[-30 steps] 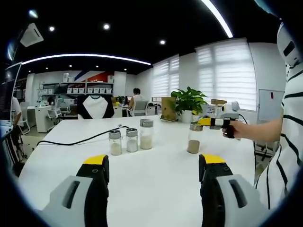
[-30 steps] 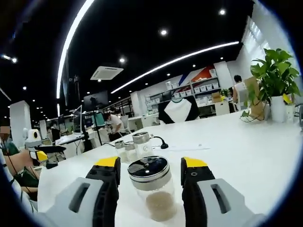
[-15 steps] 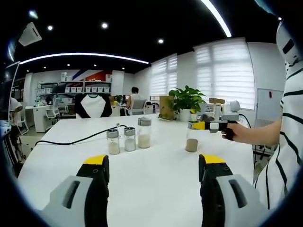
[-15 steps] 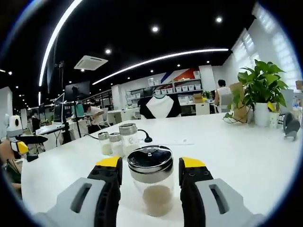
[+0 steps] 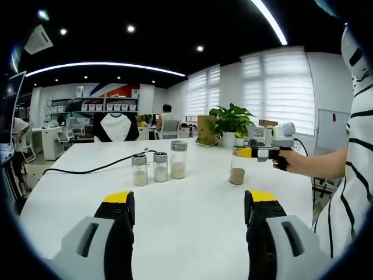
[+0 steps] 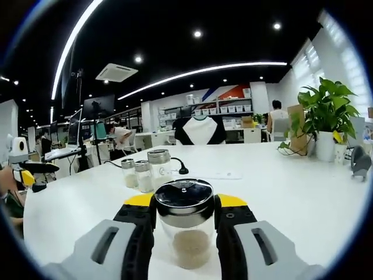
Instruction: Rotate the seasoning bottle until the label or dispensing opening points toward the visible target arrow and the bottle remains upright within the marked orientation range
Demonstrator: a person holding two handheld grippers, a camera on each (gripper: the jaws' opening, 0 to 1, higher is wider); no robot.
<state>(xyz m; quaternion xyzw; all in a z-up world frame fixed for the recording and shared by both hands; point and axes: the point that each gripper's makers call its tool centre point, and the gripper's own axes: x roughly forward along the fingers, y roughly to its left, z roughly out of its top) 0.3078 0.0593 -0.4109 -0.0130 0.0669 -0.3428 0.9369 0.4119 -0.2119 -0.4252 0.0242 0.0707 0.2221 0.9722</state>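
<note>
At the bottom centre of the right gripper view, the right gripper [image 6: 185,211] has just closed its jaws against the seasoning bottle [image 6: 185,227], which stands upright on the tabletop [image 6: 303,192]; half a second ago they stood apart. Rotation can now begin. The left gripper [image 5: 189,213] hangs open, empty.
</note>
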